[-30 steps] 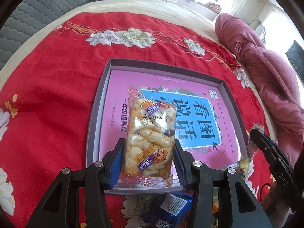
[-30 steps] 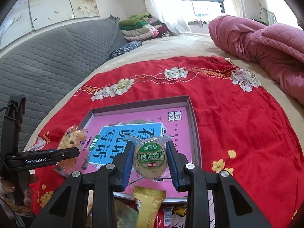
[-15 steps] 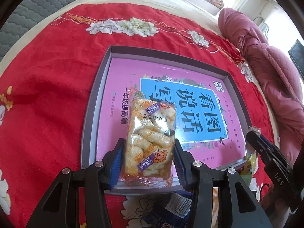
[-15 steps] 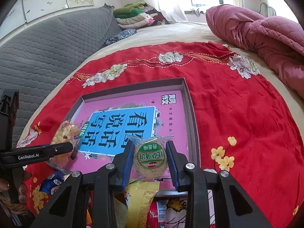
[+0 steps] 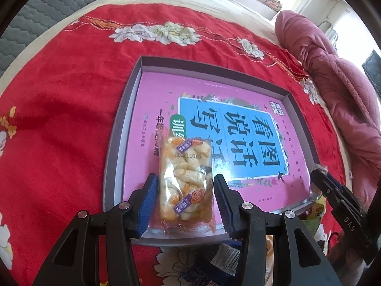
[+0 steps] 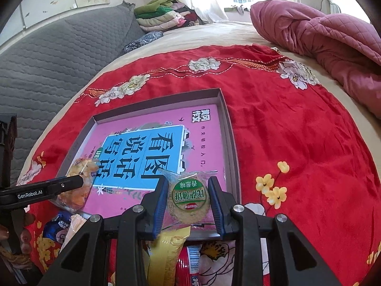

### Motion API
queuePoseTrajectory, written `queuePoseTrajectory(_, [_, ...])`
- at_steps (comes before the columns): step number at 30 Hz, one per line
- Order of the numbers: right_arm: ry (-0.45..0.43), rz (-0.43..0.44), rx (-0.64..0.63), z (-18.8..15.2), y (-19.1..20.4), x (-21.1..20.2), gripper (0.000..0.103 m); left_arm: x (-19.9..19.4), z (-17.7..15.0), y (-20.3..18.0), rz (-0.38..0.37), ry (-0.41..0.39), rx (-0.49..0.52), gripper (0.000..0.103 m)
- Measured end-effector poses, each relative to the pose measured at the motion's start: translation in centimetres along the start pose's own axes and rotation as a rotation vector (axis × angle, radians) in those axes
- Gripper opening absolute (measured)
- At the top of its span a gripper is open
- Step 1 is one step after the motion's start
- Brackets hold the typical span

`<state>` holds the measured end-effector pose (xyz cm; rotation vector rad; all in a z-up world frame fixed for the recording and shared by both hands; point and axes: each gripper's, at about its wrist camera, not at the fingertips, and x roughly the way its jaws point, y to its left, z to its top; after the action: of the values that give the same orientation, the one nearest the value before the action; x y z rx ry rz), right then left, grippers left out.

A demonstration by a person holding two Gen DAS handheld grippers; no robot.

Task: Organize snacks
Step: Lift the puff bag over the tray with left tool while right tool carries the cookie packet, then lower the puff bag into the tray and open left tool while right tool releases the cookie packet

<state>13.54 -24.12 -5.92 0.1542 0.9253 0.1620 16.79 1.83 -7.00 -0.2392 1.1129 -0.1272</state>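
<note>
A shallow grey box (image 5: 119, 128) with a pink and blue printed bottom lies on the red flowered cloth; it also shows in the right wrist view (image 6: 228, 128). A clear pack of pale fried twists (image 5: 187, 178) lies at the box's near left corner, between the fingers of my left gripper (image 5: 185, 202), which stands open with gaps on both sides. The pack shows in the right wrist view (image 6: 78, 183) too. My right gripper (image 6: 188, 197) is shut on a round green-labelled biscuit pack (image 6: 189, 196), held over the box's near right corner.
Several loose snack packs lie on the cloth before the box: a blue one (image 6: 58, 226), a yellow one (image 6: 169, 250), a red one (image 6: 190, 262). A pink quilt (image 6: 321, 38) is heaped at the right. A grey padded headboard (image 6: 47, 59) lies left.
My left gripper's fingers have spread off the twist pack, which now rests in the box. Both grippers have moved forward over the box. The right keeps its hold on the biscuit pack.
</note>
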Motion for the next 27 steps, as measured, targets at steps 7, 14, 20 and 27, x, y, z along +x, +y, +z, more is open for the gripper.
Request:
queuePoseTrajectory(7, [0.004, -0.002, 0.019, -0.3, -0.6, -0.1, 0.035, 0.1, 0.0, 0.0, 0.001, 0.005, 0.002, 0.05])
queuePoseTrajectory(14, [0.0, -0.006, 0.019, -0.4, -0.7, -0.1, 0.035, 0.2, -0.1, 0.1, 0.002, 0.013, -0.001, 0.05])
queuePoseTrajectory(20, [-0.025, 0.001, 0.017, -0.3, -0.6, -0.6, 0.035, 0.1, -0.1, 0.1, -0.005, 0.014, -0.004, 0.05])
queuePoseTrajectory(27, [-0.048, 0.015, 0.024, -0.1, -0.6, -1.2, 0.039, -0.3, 0.0, 0.2, -0.014, 0.01, -0.01, 0.05])
